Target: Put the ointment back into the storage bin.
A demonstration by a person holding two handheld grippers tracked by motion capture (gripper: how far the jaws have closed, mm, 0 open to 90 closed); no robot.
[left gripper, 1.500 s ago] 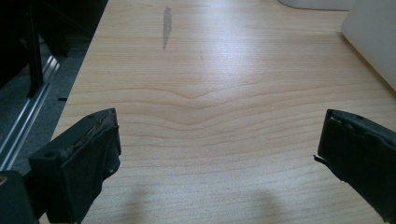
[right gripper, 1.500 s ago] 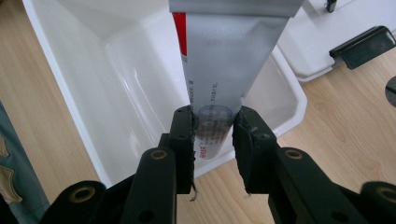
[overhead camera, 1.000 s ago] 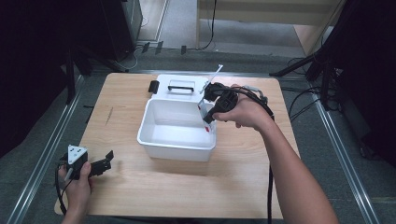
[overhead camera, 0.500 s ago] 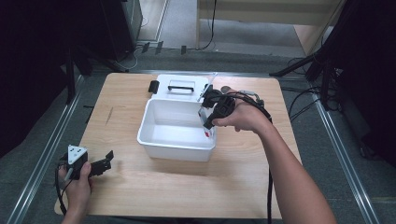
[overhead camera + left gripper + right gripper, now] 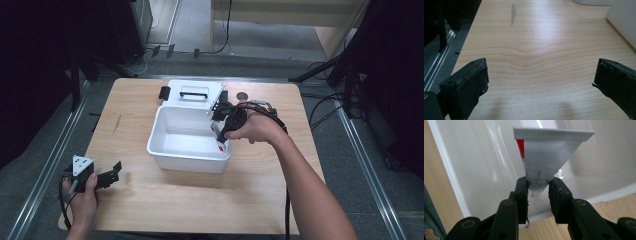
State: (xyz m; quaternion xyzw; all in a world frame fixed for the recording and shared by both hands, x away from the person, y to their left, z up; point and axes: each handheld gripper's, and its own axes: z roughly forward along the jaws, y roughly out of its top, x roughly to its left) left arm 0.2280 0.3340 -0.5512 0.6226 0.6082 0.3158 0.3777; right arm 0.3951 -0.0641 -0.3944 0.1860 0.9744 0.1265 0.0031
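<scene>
Left tool (image 5: pixel 106 177): nearest the onlooker, held low over the wooden surface (image 5: pixel 165 205), well apart from the bin on its front-left side. Jaws spread wide, nothing between them; bare wood grain lies ahead of them in the left gripper view.

Right tool (image 5: pixel 537 188): held over the right end of the bin, pointing down into it. Jaws closed on the tube, pinching its body partway along, with a stretch of printed surface on either side of the pads.

Tube (image 5: pixel 544 157): white squeeze tube, red panel down one side, fine grey print near the jaws, flat crimped seam at the far end. It hangs inside the bin by the right wall; whether it touches the floor of the bin cannot be told. Probably light and soft-walled: the body would dent under a hard pinch and could slip on its glossy skin. The body just short of the crimp looks the firmer hold.

Bin (image 5: pixel 165 150): white plastic, open-topped, glossy inside, otherwise empty as far as can be seen.

Lid (image 5: pixel 192 95): white, black handle, lying just beyond the bin.
</scene>
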